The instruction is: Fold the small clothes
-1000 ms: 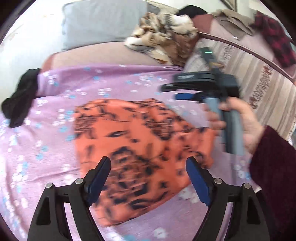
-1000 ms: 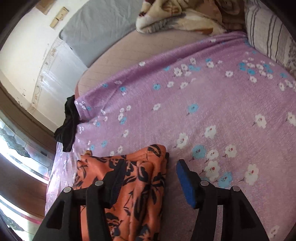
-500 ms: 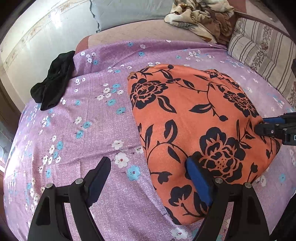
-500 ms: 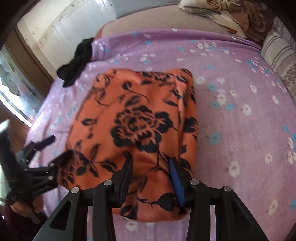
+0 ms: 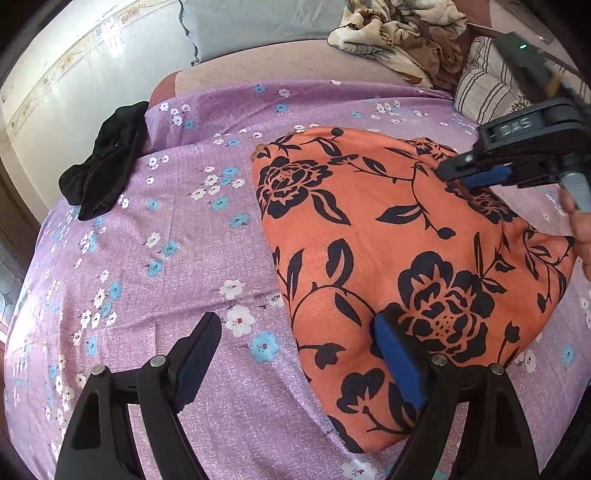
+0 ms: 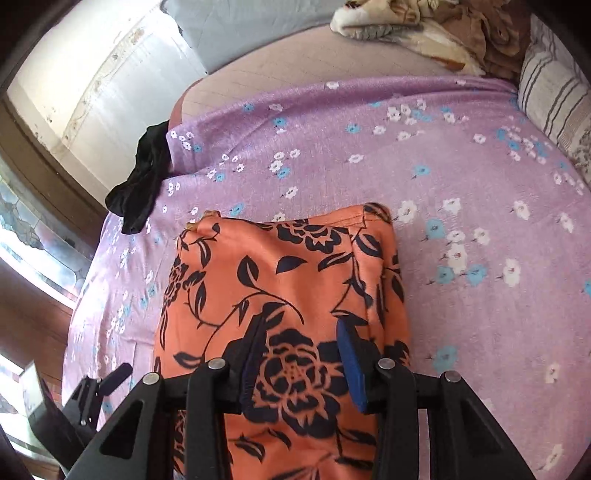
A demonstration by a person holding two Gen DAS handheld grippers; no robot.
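An orange garment with black flowers [image 5: 388,243] lies folded on the purple flowered bedsheet [image 5: 155,236]. My left gripper [image 5: 295,350] is open, low over the garment's near left edge, its right finger over the cloth and its left finger over the sheet. My right gripper [image 6: 301,350] hovers over the garment [image 6: 280,288], jaws partly open and holding nothing. It also shows in the left wrist view [image 5: 476,173] above the garment's far right side. The left gripper shows at the lower left of the right wrist view [image 6: 107,384].
A black garment [image 5: 99,173] lies at the sheet's far left edge by the wall. A crumpled beige blanket [image 5: 399,33], a striped pillow [image 5: 480,88] and a grey pillow [image 5: 258,26] sit at the back of the bed.
The right gripper has lifted off the garment's near edge and moved over its middle. The left gripper has held nearly still at the garment's left edge.
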